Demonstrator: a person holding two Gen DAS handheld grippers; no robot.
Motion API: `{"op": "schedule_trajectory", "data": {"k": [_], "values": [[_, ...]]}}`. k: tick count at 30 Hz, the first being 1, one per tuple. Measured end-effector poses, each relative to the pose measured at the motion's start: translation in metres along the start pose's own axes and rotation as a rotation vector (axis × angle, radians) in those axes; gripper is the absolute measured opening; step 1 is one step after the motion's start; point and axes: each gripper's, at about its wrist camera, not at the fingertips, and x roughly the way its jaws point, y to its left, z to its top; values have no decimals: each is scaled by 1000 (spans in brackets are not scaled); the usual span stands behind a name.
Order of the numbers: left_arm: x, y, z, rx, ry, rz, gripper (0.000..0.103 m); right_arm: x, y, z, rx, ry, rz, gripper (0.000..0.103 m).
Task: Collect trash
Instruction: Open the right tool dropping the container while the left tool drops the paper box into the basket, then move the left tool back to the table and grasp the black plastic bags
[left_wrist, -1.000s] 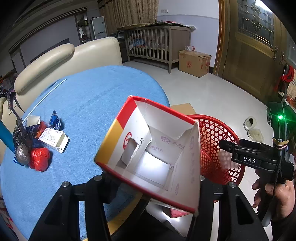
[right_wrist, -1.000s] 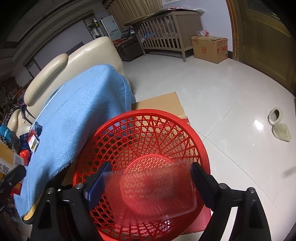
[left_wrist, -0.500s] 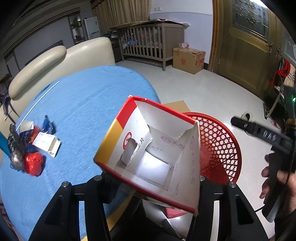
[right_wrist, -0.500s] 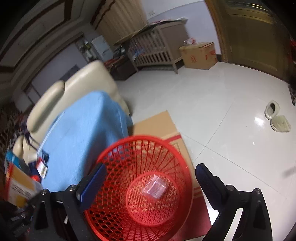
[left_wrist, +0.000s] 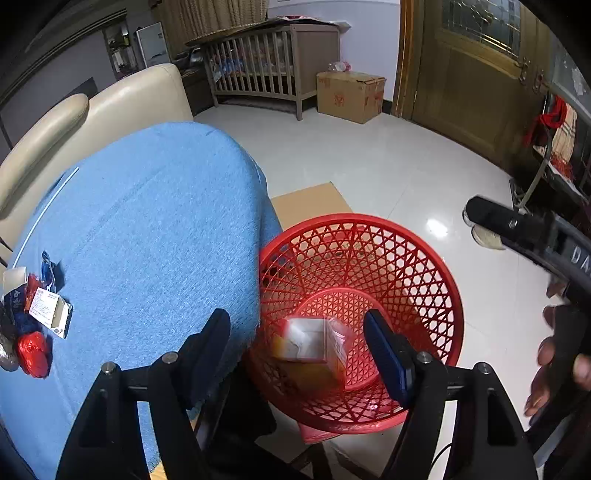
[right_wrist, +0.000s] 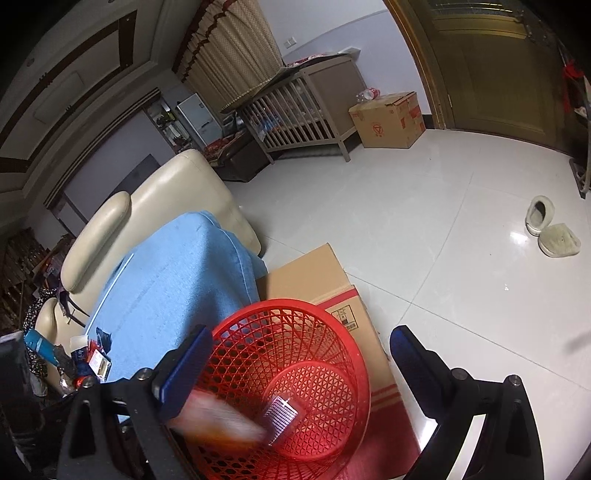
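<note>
My left gripper (left_wrist: 295, 317) hangs over the red mesh basket (left_wrist: 369, 221) with its jaws opening and nothing pressed between them. The red, yellow and white carton (left_wrist: 310, 350) is blurred below them, inside the basket. My right gripper (right_wrist: 300, 329) stands open above the same basket (right_wrist: 295, 306), empty. A clear plastic tray (right_wrist: 282, 410) lies on the basket floor, and the blurred carton (right_wrist: 218, 413) drops in at the left. A small pile of wrappers and a little box (left_wrist: 37, 321) stays on the blue tablecloth (left_wrist: 147, 221).
The basket stands on flat cardboard (right_wrist: 317, 273) on the white tile floor beside the table. A cream sofa (right_wrist: 166, 192) lies behind the table. Slippers (right_wrist: 546, 229), a cardboard box (right_wrist: 388, 118) and a crib are farther off. A person's hand (left_wrist: 554, 369) holds the right gripper.
The left gripper let go of the carton, which fell into the basket. The clear tray dropped from the right gripper to the basket floor, and that gripper rose and drew back.
</note>
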Motion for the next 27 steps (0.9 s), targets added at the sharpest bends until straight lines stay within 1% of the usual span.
{"op": "schedule_trajectory", "data": {"k": [2,6,9,12,19,21,27], "values": [[1,3,-2,-8,8,9,75,0,0,0,2,0,3,98],[-8,24,-9,-45,-4,18,75,1,4,-2,2,6,15,98],[-19,46,-18,-88,-23,39,75,3,13,-4,-16,17,27,98],[-30,76,-32,-156,-37,60,75,5,25,-7,-35,29,41,98],[-50,140,-67,-344,-68,91,75,13,68,-20,-119,72,86,98],[-57,156,-77,-392,-86,115,75,16,85,-26,-154,89,100,98],[-71,195,-104,-499,-114,173,75,20,132,-43,-260,128,143,98]]}}
